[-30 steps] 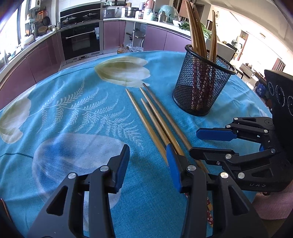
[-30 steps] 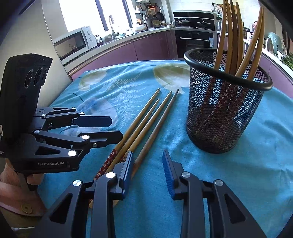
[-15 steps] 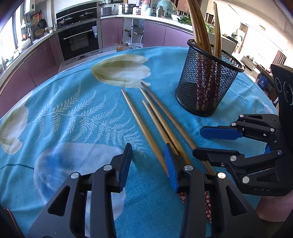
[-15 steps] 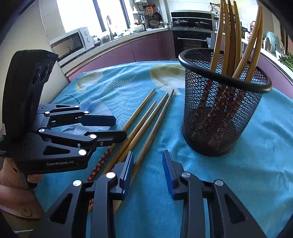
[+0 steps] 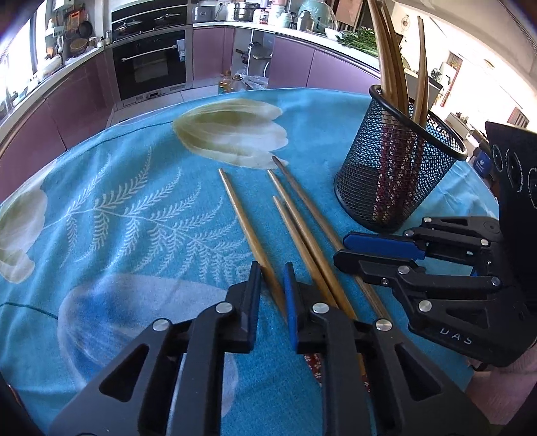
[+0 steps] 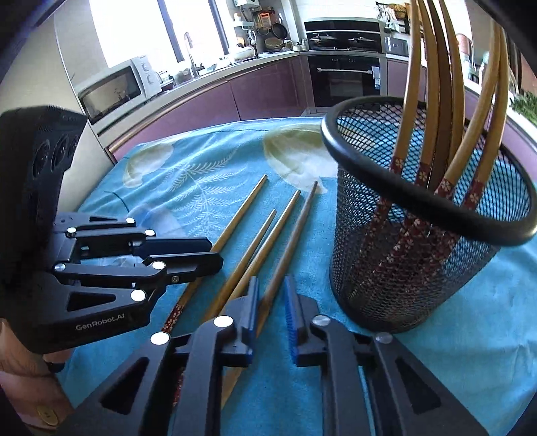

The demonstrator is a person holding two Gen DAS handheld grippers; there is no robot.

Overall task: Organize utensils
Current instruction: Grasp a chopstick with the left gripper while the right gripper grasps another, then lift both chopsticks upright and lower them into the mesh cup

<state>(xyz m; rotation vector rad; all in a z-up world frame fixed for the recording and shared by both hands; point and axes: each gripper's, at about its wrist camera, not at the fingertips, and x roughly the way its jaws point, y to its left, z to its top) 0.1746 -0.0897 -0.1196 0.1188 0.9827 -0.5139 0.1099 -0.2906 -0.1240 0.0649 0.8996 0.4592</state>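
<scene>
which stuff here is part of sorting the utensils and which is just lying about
Part of the job:
- four loose chopsticks on the tablecloth
- mesh holder with chopsticks standing in it
- left claw, right claw

Just lying about:
- microwave
- oven
- pots on the counter

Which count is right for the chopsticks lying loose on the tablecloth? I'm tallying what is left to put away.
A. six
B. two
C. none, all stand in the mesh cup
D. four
D: four chopsticks lie side by side on the blue tablecloth beside the black mesh cup, which already has others standing in it.
</scene>
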